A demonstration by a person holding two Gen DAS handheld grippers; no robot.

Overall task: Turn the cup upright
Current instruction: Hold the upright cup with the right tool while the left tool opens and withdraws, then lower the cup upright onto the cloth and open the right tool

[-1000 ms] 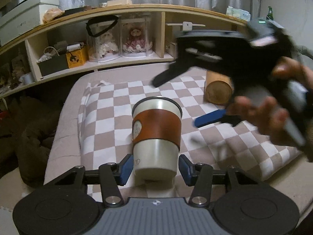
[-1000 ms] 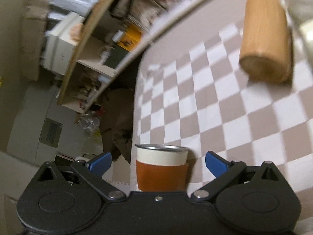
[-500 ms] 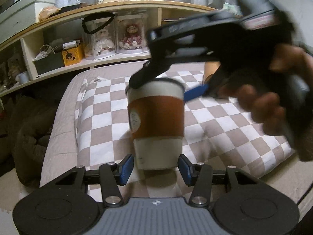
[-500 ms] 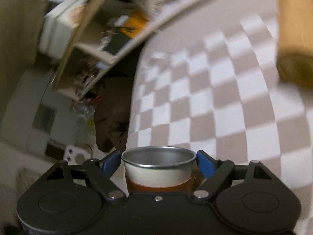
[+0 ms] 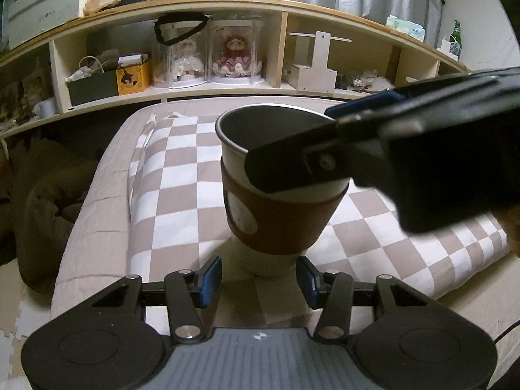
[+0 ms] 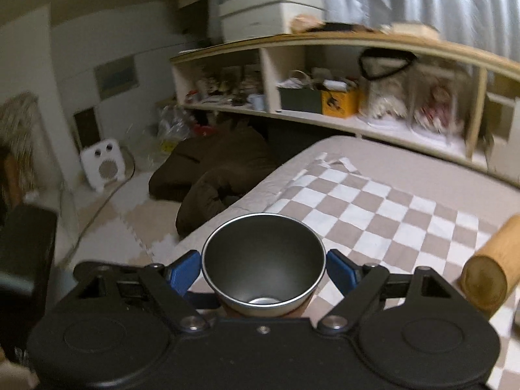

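Observation:
The cup (image 5: 276,188) is a steel tumbler with a brown sleeve, mouth up, tilted slightly. In the left wrist view its base sits between my left gripper's blue pads (image 5: 209,276), which stand just apart from it; the left gripper (image 5: 260,278) is open. My right gripper reaches in from the right across the cup's upper part. In the right wrist view the cup's open mouth (image 6: 263,266) fills the gap between the blue pads (image 6: 183,271), and the right gripper (image 6: 263,271) is shut on the cup near its rim.
A checkered cloth (image 5: 175,178) covers a beige bed (image 5: 94,214). A wooden cylinder (image 6: 490,276) lies on the cloth to the right. A cluttered shelf (image 5: 227,48) runs behind. A dark cushion (image 6: 214,175) and a white heater (image 6: 104,165) are on the floor, left.
My right gripper swung round and closed on the cup's upper part. The cup rose and tipped, so its open mouth now faces up towards the cameras. The left gripper stayed at its base.

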